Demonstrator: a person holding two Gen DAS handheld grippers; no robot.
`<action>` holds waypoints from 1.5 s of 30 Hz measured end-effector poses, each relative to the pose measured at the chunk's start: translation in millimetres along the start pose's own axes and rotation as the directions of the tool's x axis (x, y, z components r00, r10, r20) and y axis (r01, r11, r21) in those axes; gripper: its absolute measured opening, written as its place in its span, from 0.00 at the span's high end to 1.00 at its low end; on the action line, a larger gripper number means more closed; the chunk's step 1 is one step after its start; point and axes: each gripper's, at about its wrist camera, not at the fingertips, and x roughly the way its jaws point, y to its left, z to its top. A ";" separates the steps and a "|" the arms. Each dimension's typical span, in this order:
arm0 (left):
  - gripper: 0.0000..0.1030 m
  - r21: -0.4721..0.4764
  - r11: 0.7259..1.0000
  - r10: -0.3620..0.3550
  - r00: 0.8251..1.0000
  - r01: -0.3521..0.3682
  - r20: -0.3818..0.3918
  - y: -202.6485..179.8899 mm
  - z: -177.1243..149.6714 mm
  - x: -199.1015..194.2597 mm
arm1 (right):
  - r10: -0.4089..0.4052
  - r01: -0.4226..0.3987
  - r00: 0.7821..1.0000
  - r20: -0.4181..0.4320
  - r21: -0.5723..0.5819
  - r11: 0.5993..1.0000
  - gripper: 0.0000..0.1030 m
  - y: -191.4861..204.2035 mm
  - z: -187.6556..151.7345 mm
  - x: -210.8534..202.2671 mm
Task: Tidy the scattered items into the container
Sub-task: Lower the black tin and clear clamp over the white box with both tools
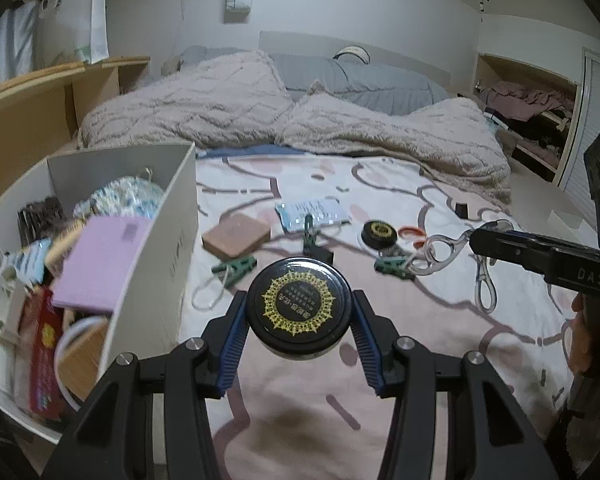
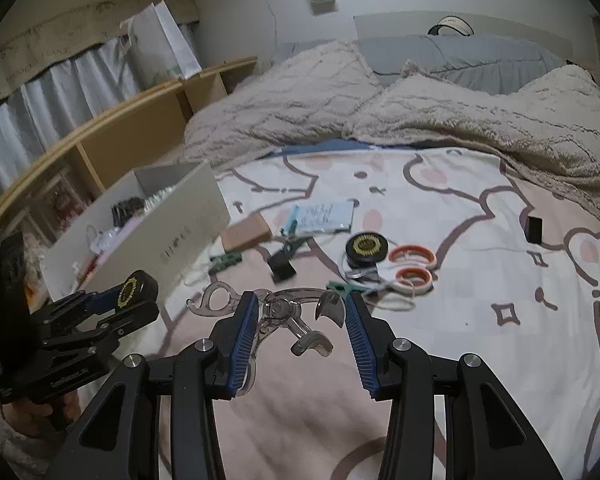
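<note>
My left gripper (image 1: 298,312) is shut on a round black tin with a gold sun pattern (image 1: 298,306), held above the bed just right of the white container box (image 1: 156,240). It also shows in the right wrist view (image 2: 134,288). My right gripper (image 2: 298,312) is open around a clear plastic scissor-like tool (image 2: 284,312) lying on the bedsheet; the same tool shows in the left wrist view (image 1: 440,254). A second black tin (image 2: 366,246), orange-handled scissors (image 2: 412,266), green clips (image 1: 236,270), a brown block (image 1: 236,236) and a blue packet (image 1: 312,214) lie scattered on the sheet.
The box holds a pink notebook (image 1: 100,264), packets and other items. A small black block (image 2: 534,230) lies at the right. A fluffy beige blanket (image 1: 340,128) is heaped at the back. A wooden shelf (image 1: 40,108) stands left of the bed.
</note>
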 end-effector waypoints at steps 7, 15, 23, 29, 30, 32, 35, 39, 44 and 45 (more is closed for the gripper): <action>0.52 -0.023 1.000 -0.002 0.998 0.003 0.060 6.6 28.1 -12.4 | 0.018 -0.019 0.998 0.061 0.007 1.000 0.56 5.7 17.8 -9.6; 0.52 -0.084 0.996 0.035 0.993 -0.026 0.113 27.5 58.6 -25.6 | 0.041 -0.043 0.992 0.117 0.015 0.999 0.56 19.1 37.6 -13.0; 0.52 -0.142 0.983 0.135 0.983 -0.117 0.126 71.8 59.0 -42.5 | 0.091 -0.099 0.986 0.140 0.051 0.994 0.56 38.1 52.3 -4.2; 0.52 -0.213 0.957 0.229 0.965 -0.199 0.126 115.8 53.4 -57.9 | 0.123 -0.129 0.983 0.138 0.039 0.991 0.56 67.1 64.8 9.0; 0.52 -0.224 0.952 0.242 0.962 -0.210 0.125 122.5 52.9 -61.2 | 0.127 -0.133 0.983 0.136 0.034 0.991 0.56 72.4 66.6 11.3; 0.52 -0.249 0.942 0.262 0.957 -0.225 0.126 135.6 51.3 -67.2 | 0.132 -0.136 0.983 0.130 0.022 0.990 0.56 82.4 69.9 15.8; 0.52 -0.280 0.926 0.295 0.947 -0.252 0.124 153.1 49.2 -73.5 | 0.141 -0.141 0.983 0.117 -0.001 0.990 0.56 99.6 72.5 22.3; 0.52 -0.312 0.896 0.362 0.927 -0.317 0.095 174.1 42.2 -75.7 | 0.143 -0.141 0.985 0.099 -0.030 0.990 0.56 117.7 72.5 30.2; 0.52 -0.367 0.866 0.384 0.922 -0.340 0.051 198.6 32.1 -75.0 | 0.147 -0.143 0.987 0.072 -0.062 0.988 0.56 138.7 71.8 41.1; 0.52 -0.369 0.860 0.395 0.918 -0.353 0.041 202.6 30.4 -74.8 | 0.147 -0.143 0.987 0.065 -0.069 0.987 0.56 143.3 71.7 44.1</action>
